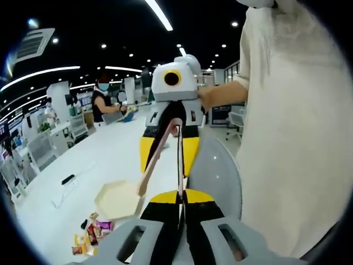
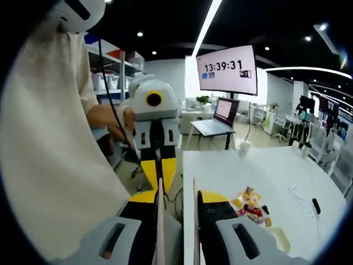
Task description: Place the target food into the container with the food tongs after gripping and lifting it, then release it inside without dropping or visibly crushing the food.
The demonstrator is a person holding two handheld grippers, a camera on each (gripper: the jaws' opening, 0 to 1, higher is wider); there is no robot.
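Two grippers met over the food tongs (image 1: 160, 160), well above the white table (image 1: 105, 160). In the left gripper view, the left gripper (image 1: 180, 196) had its jaws drawn almost together on the end of one tong arm. The other arm splayed away toward the table. In the right gripper view, the right gripper (image 2: 176, 196) stood partly open, and the two tong arms lay along the inner faces of its jaws. It seemed to be gripping them, though the contact itself was hard to see.

Each gripper faced the other's camera, each with a hand (image 2: 110, 121) on it, and the person's pale garment (image 1: 292, 138) was close beside them. The food packets (image 1: 91, 232) lay in a small bright heap on the table. Just beside them sat the pale hexagonal container (image 1: 118, 199), which looked bare inside. A wall screen (image 2: 229, 69) read 13:39:31 above a laptop (image 2: 218, 118).
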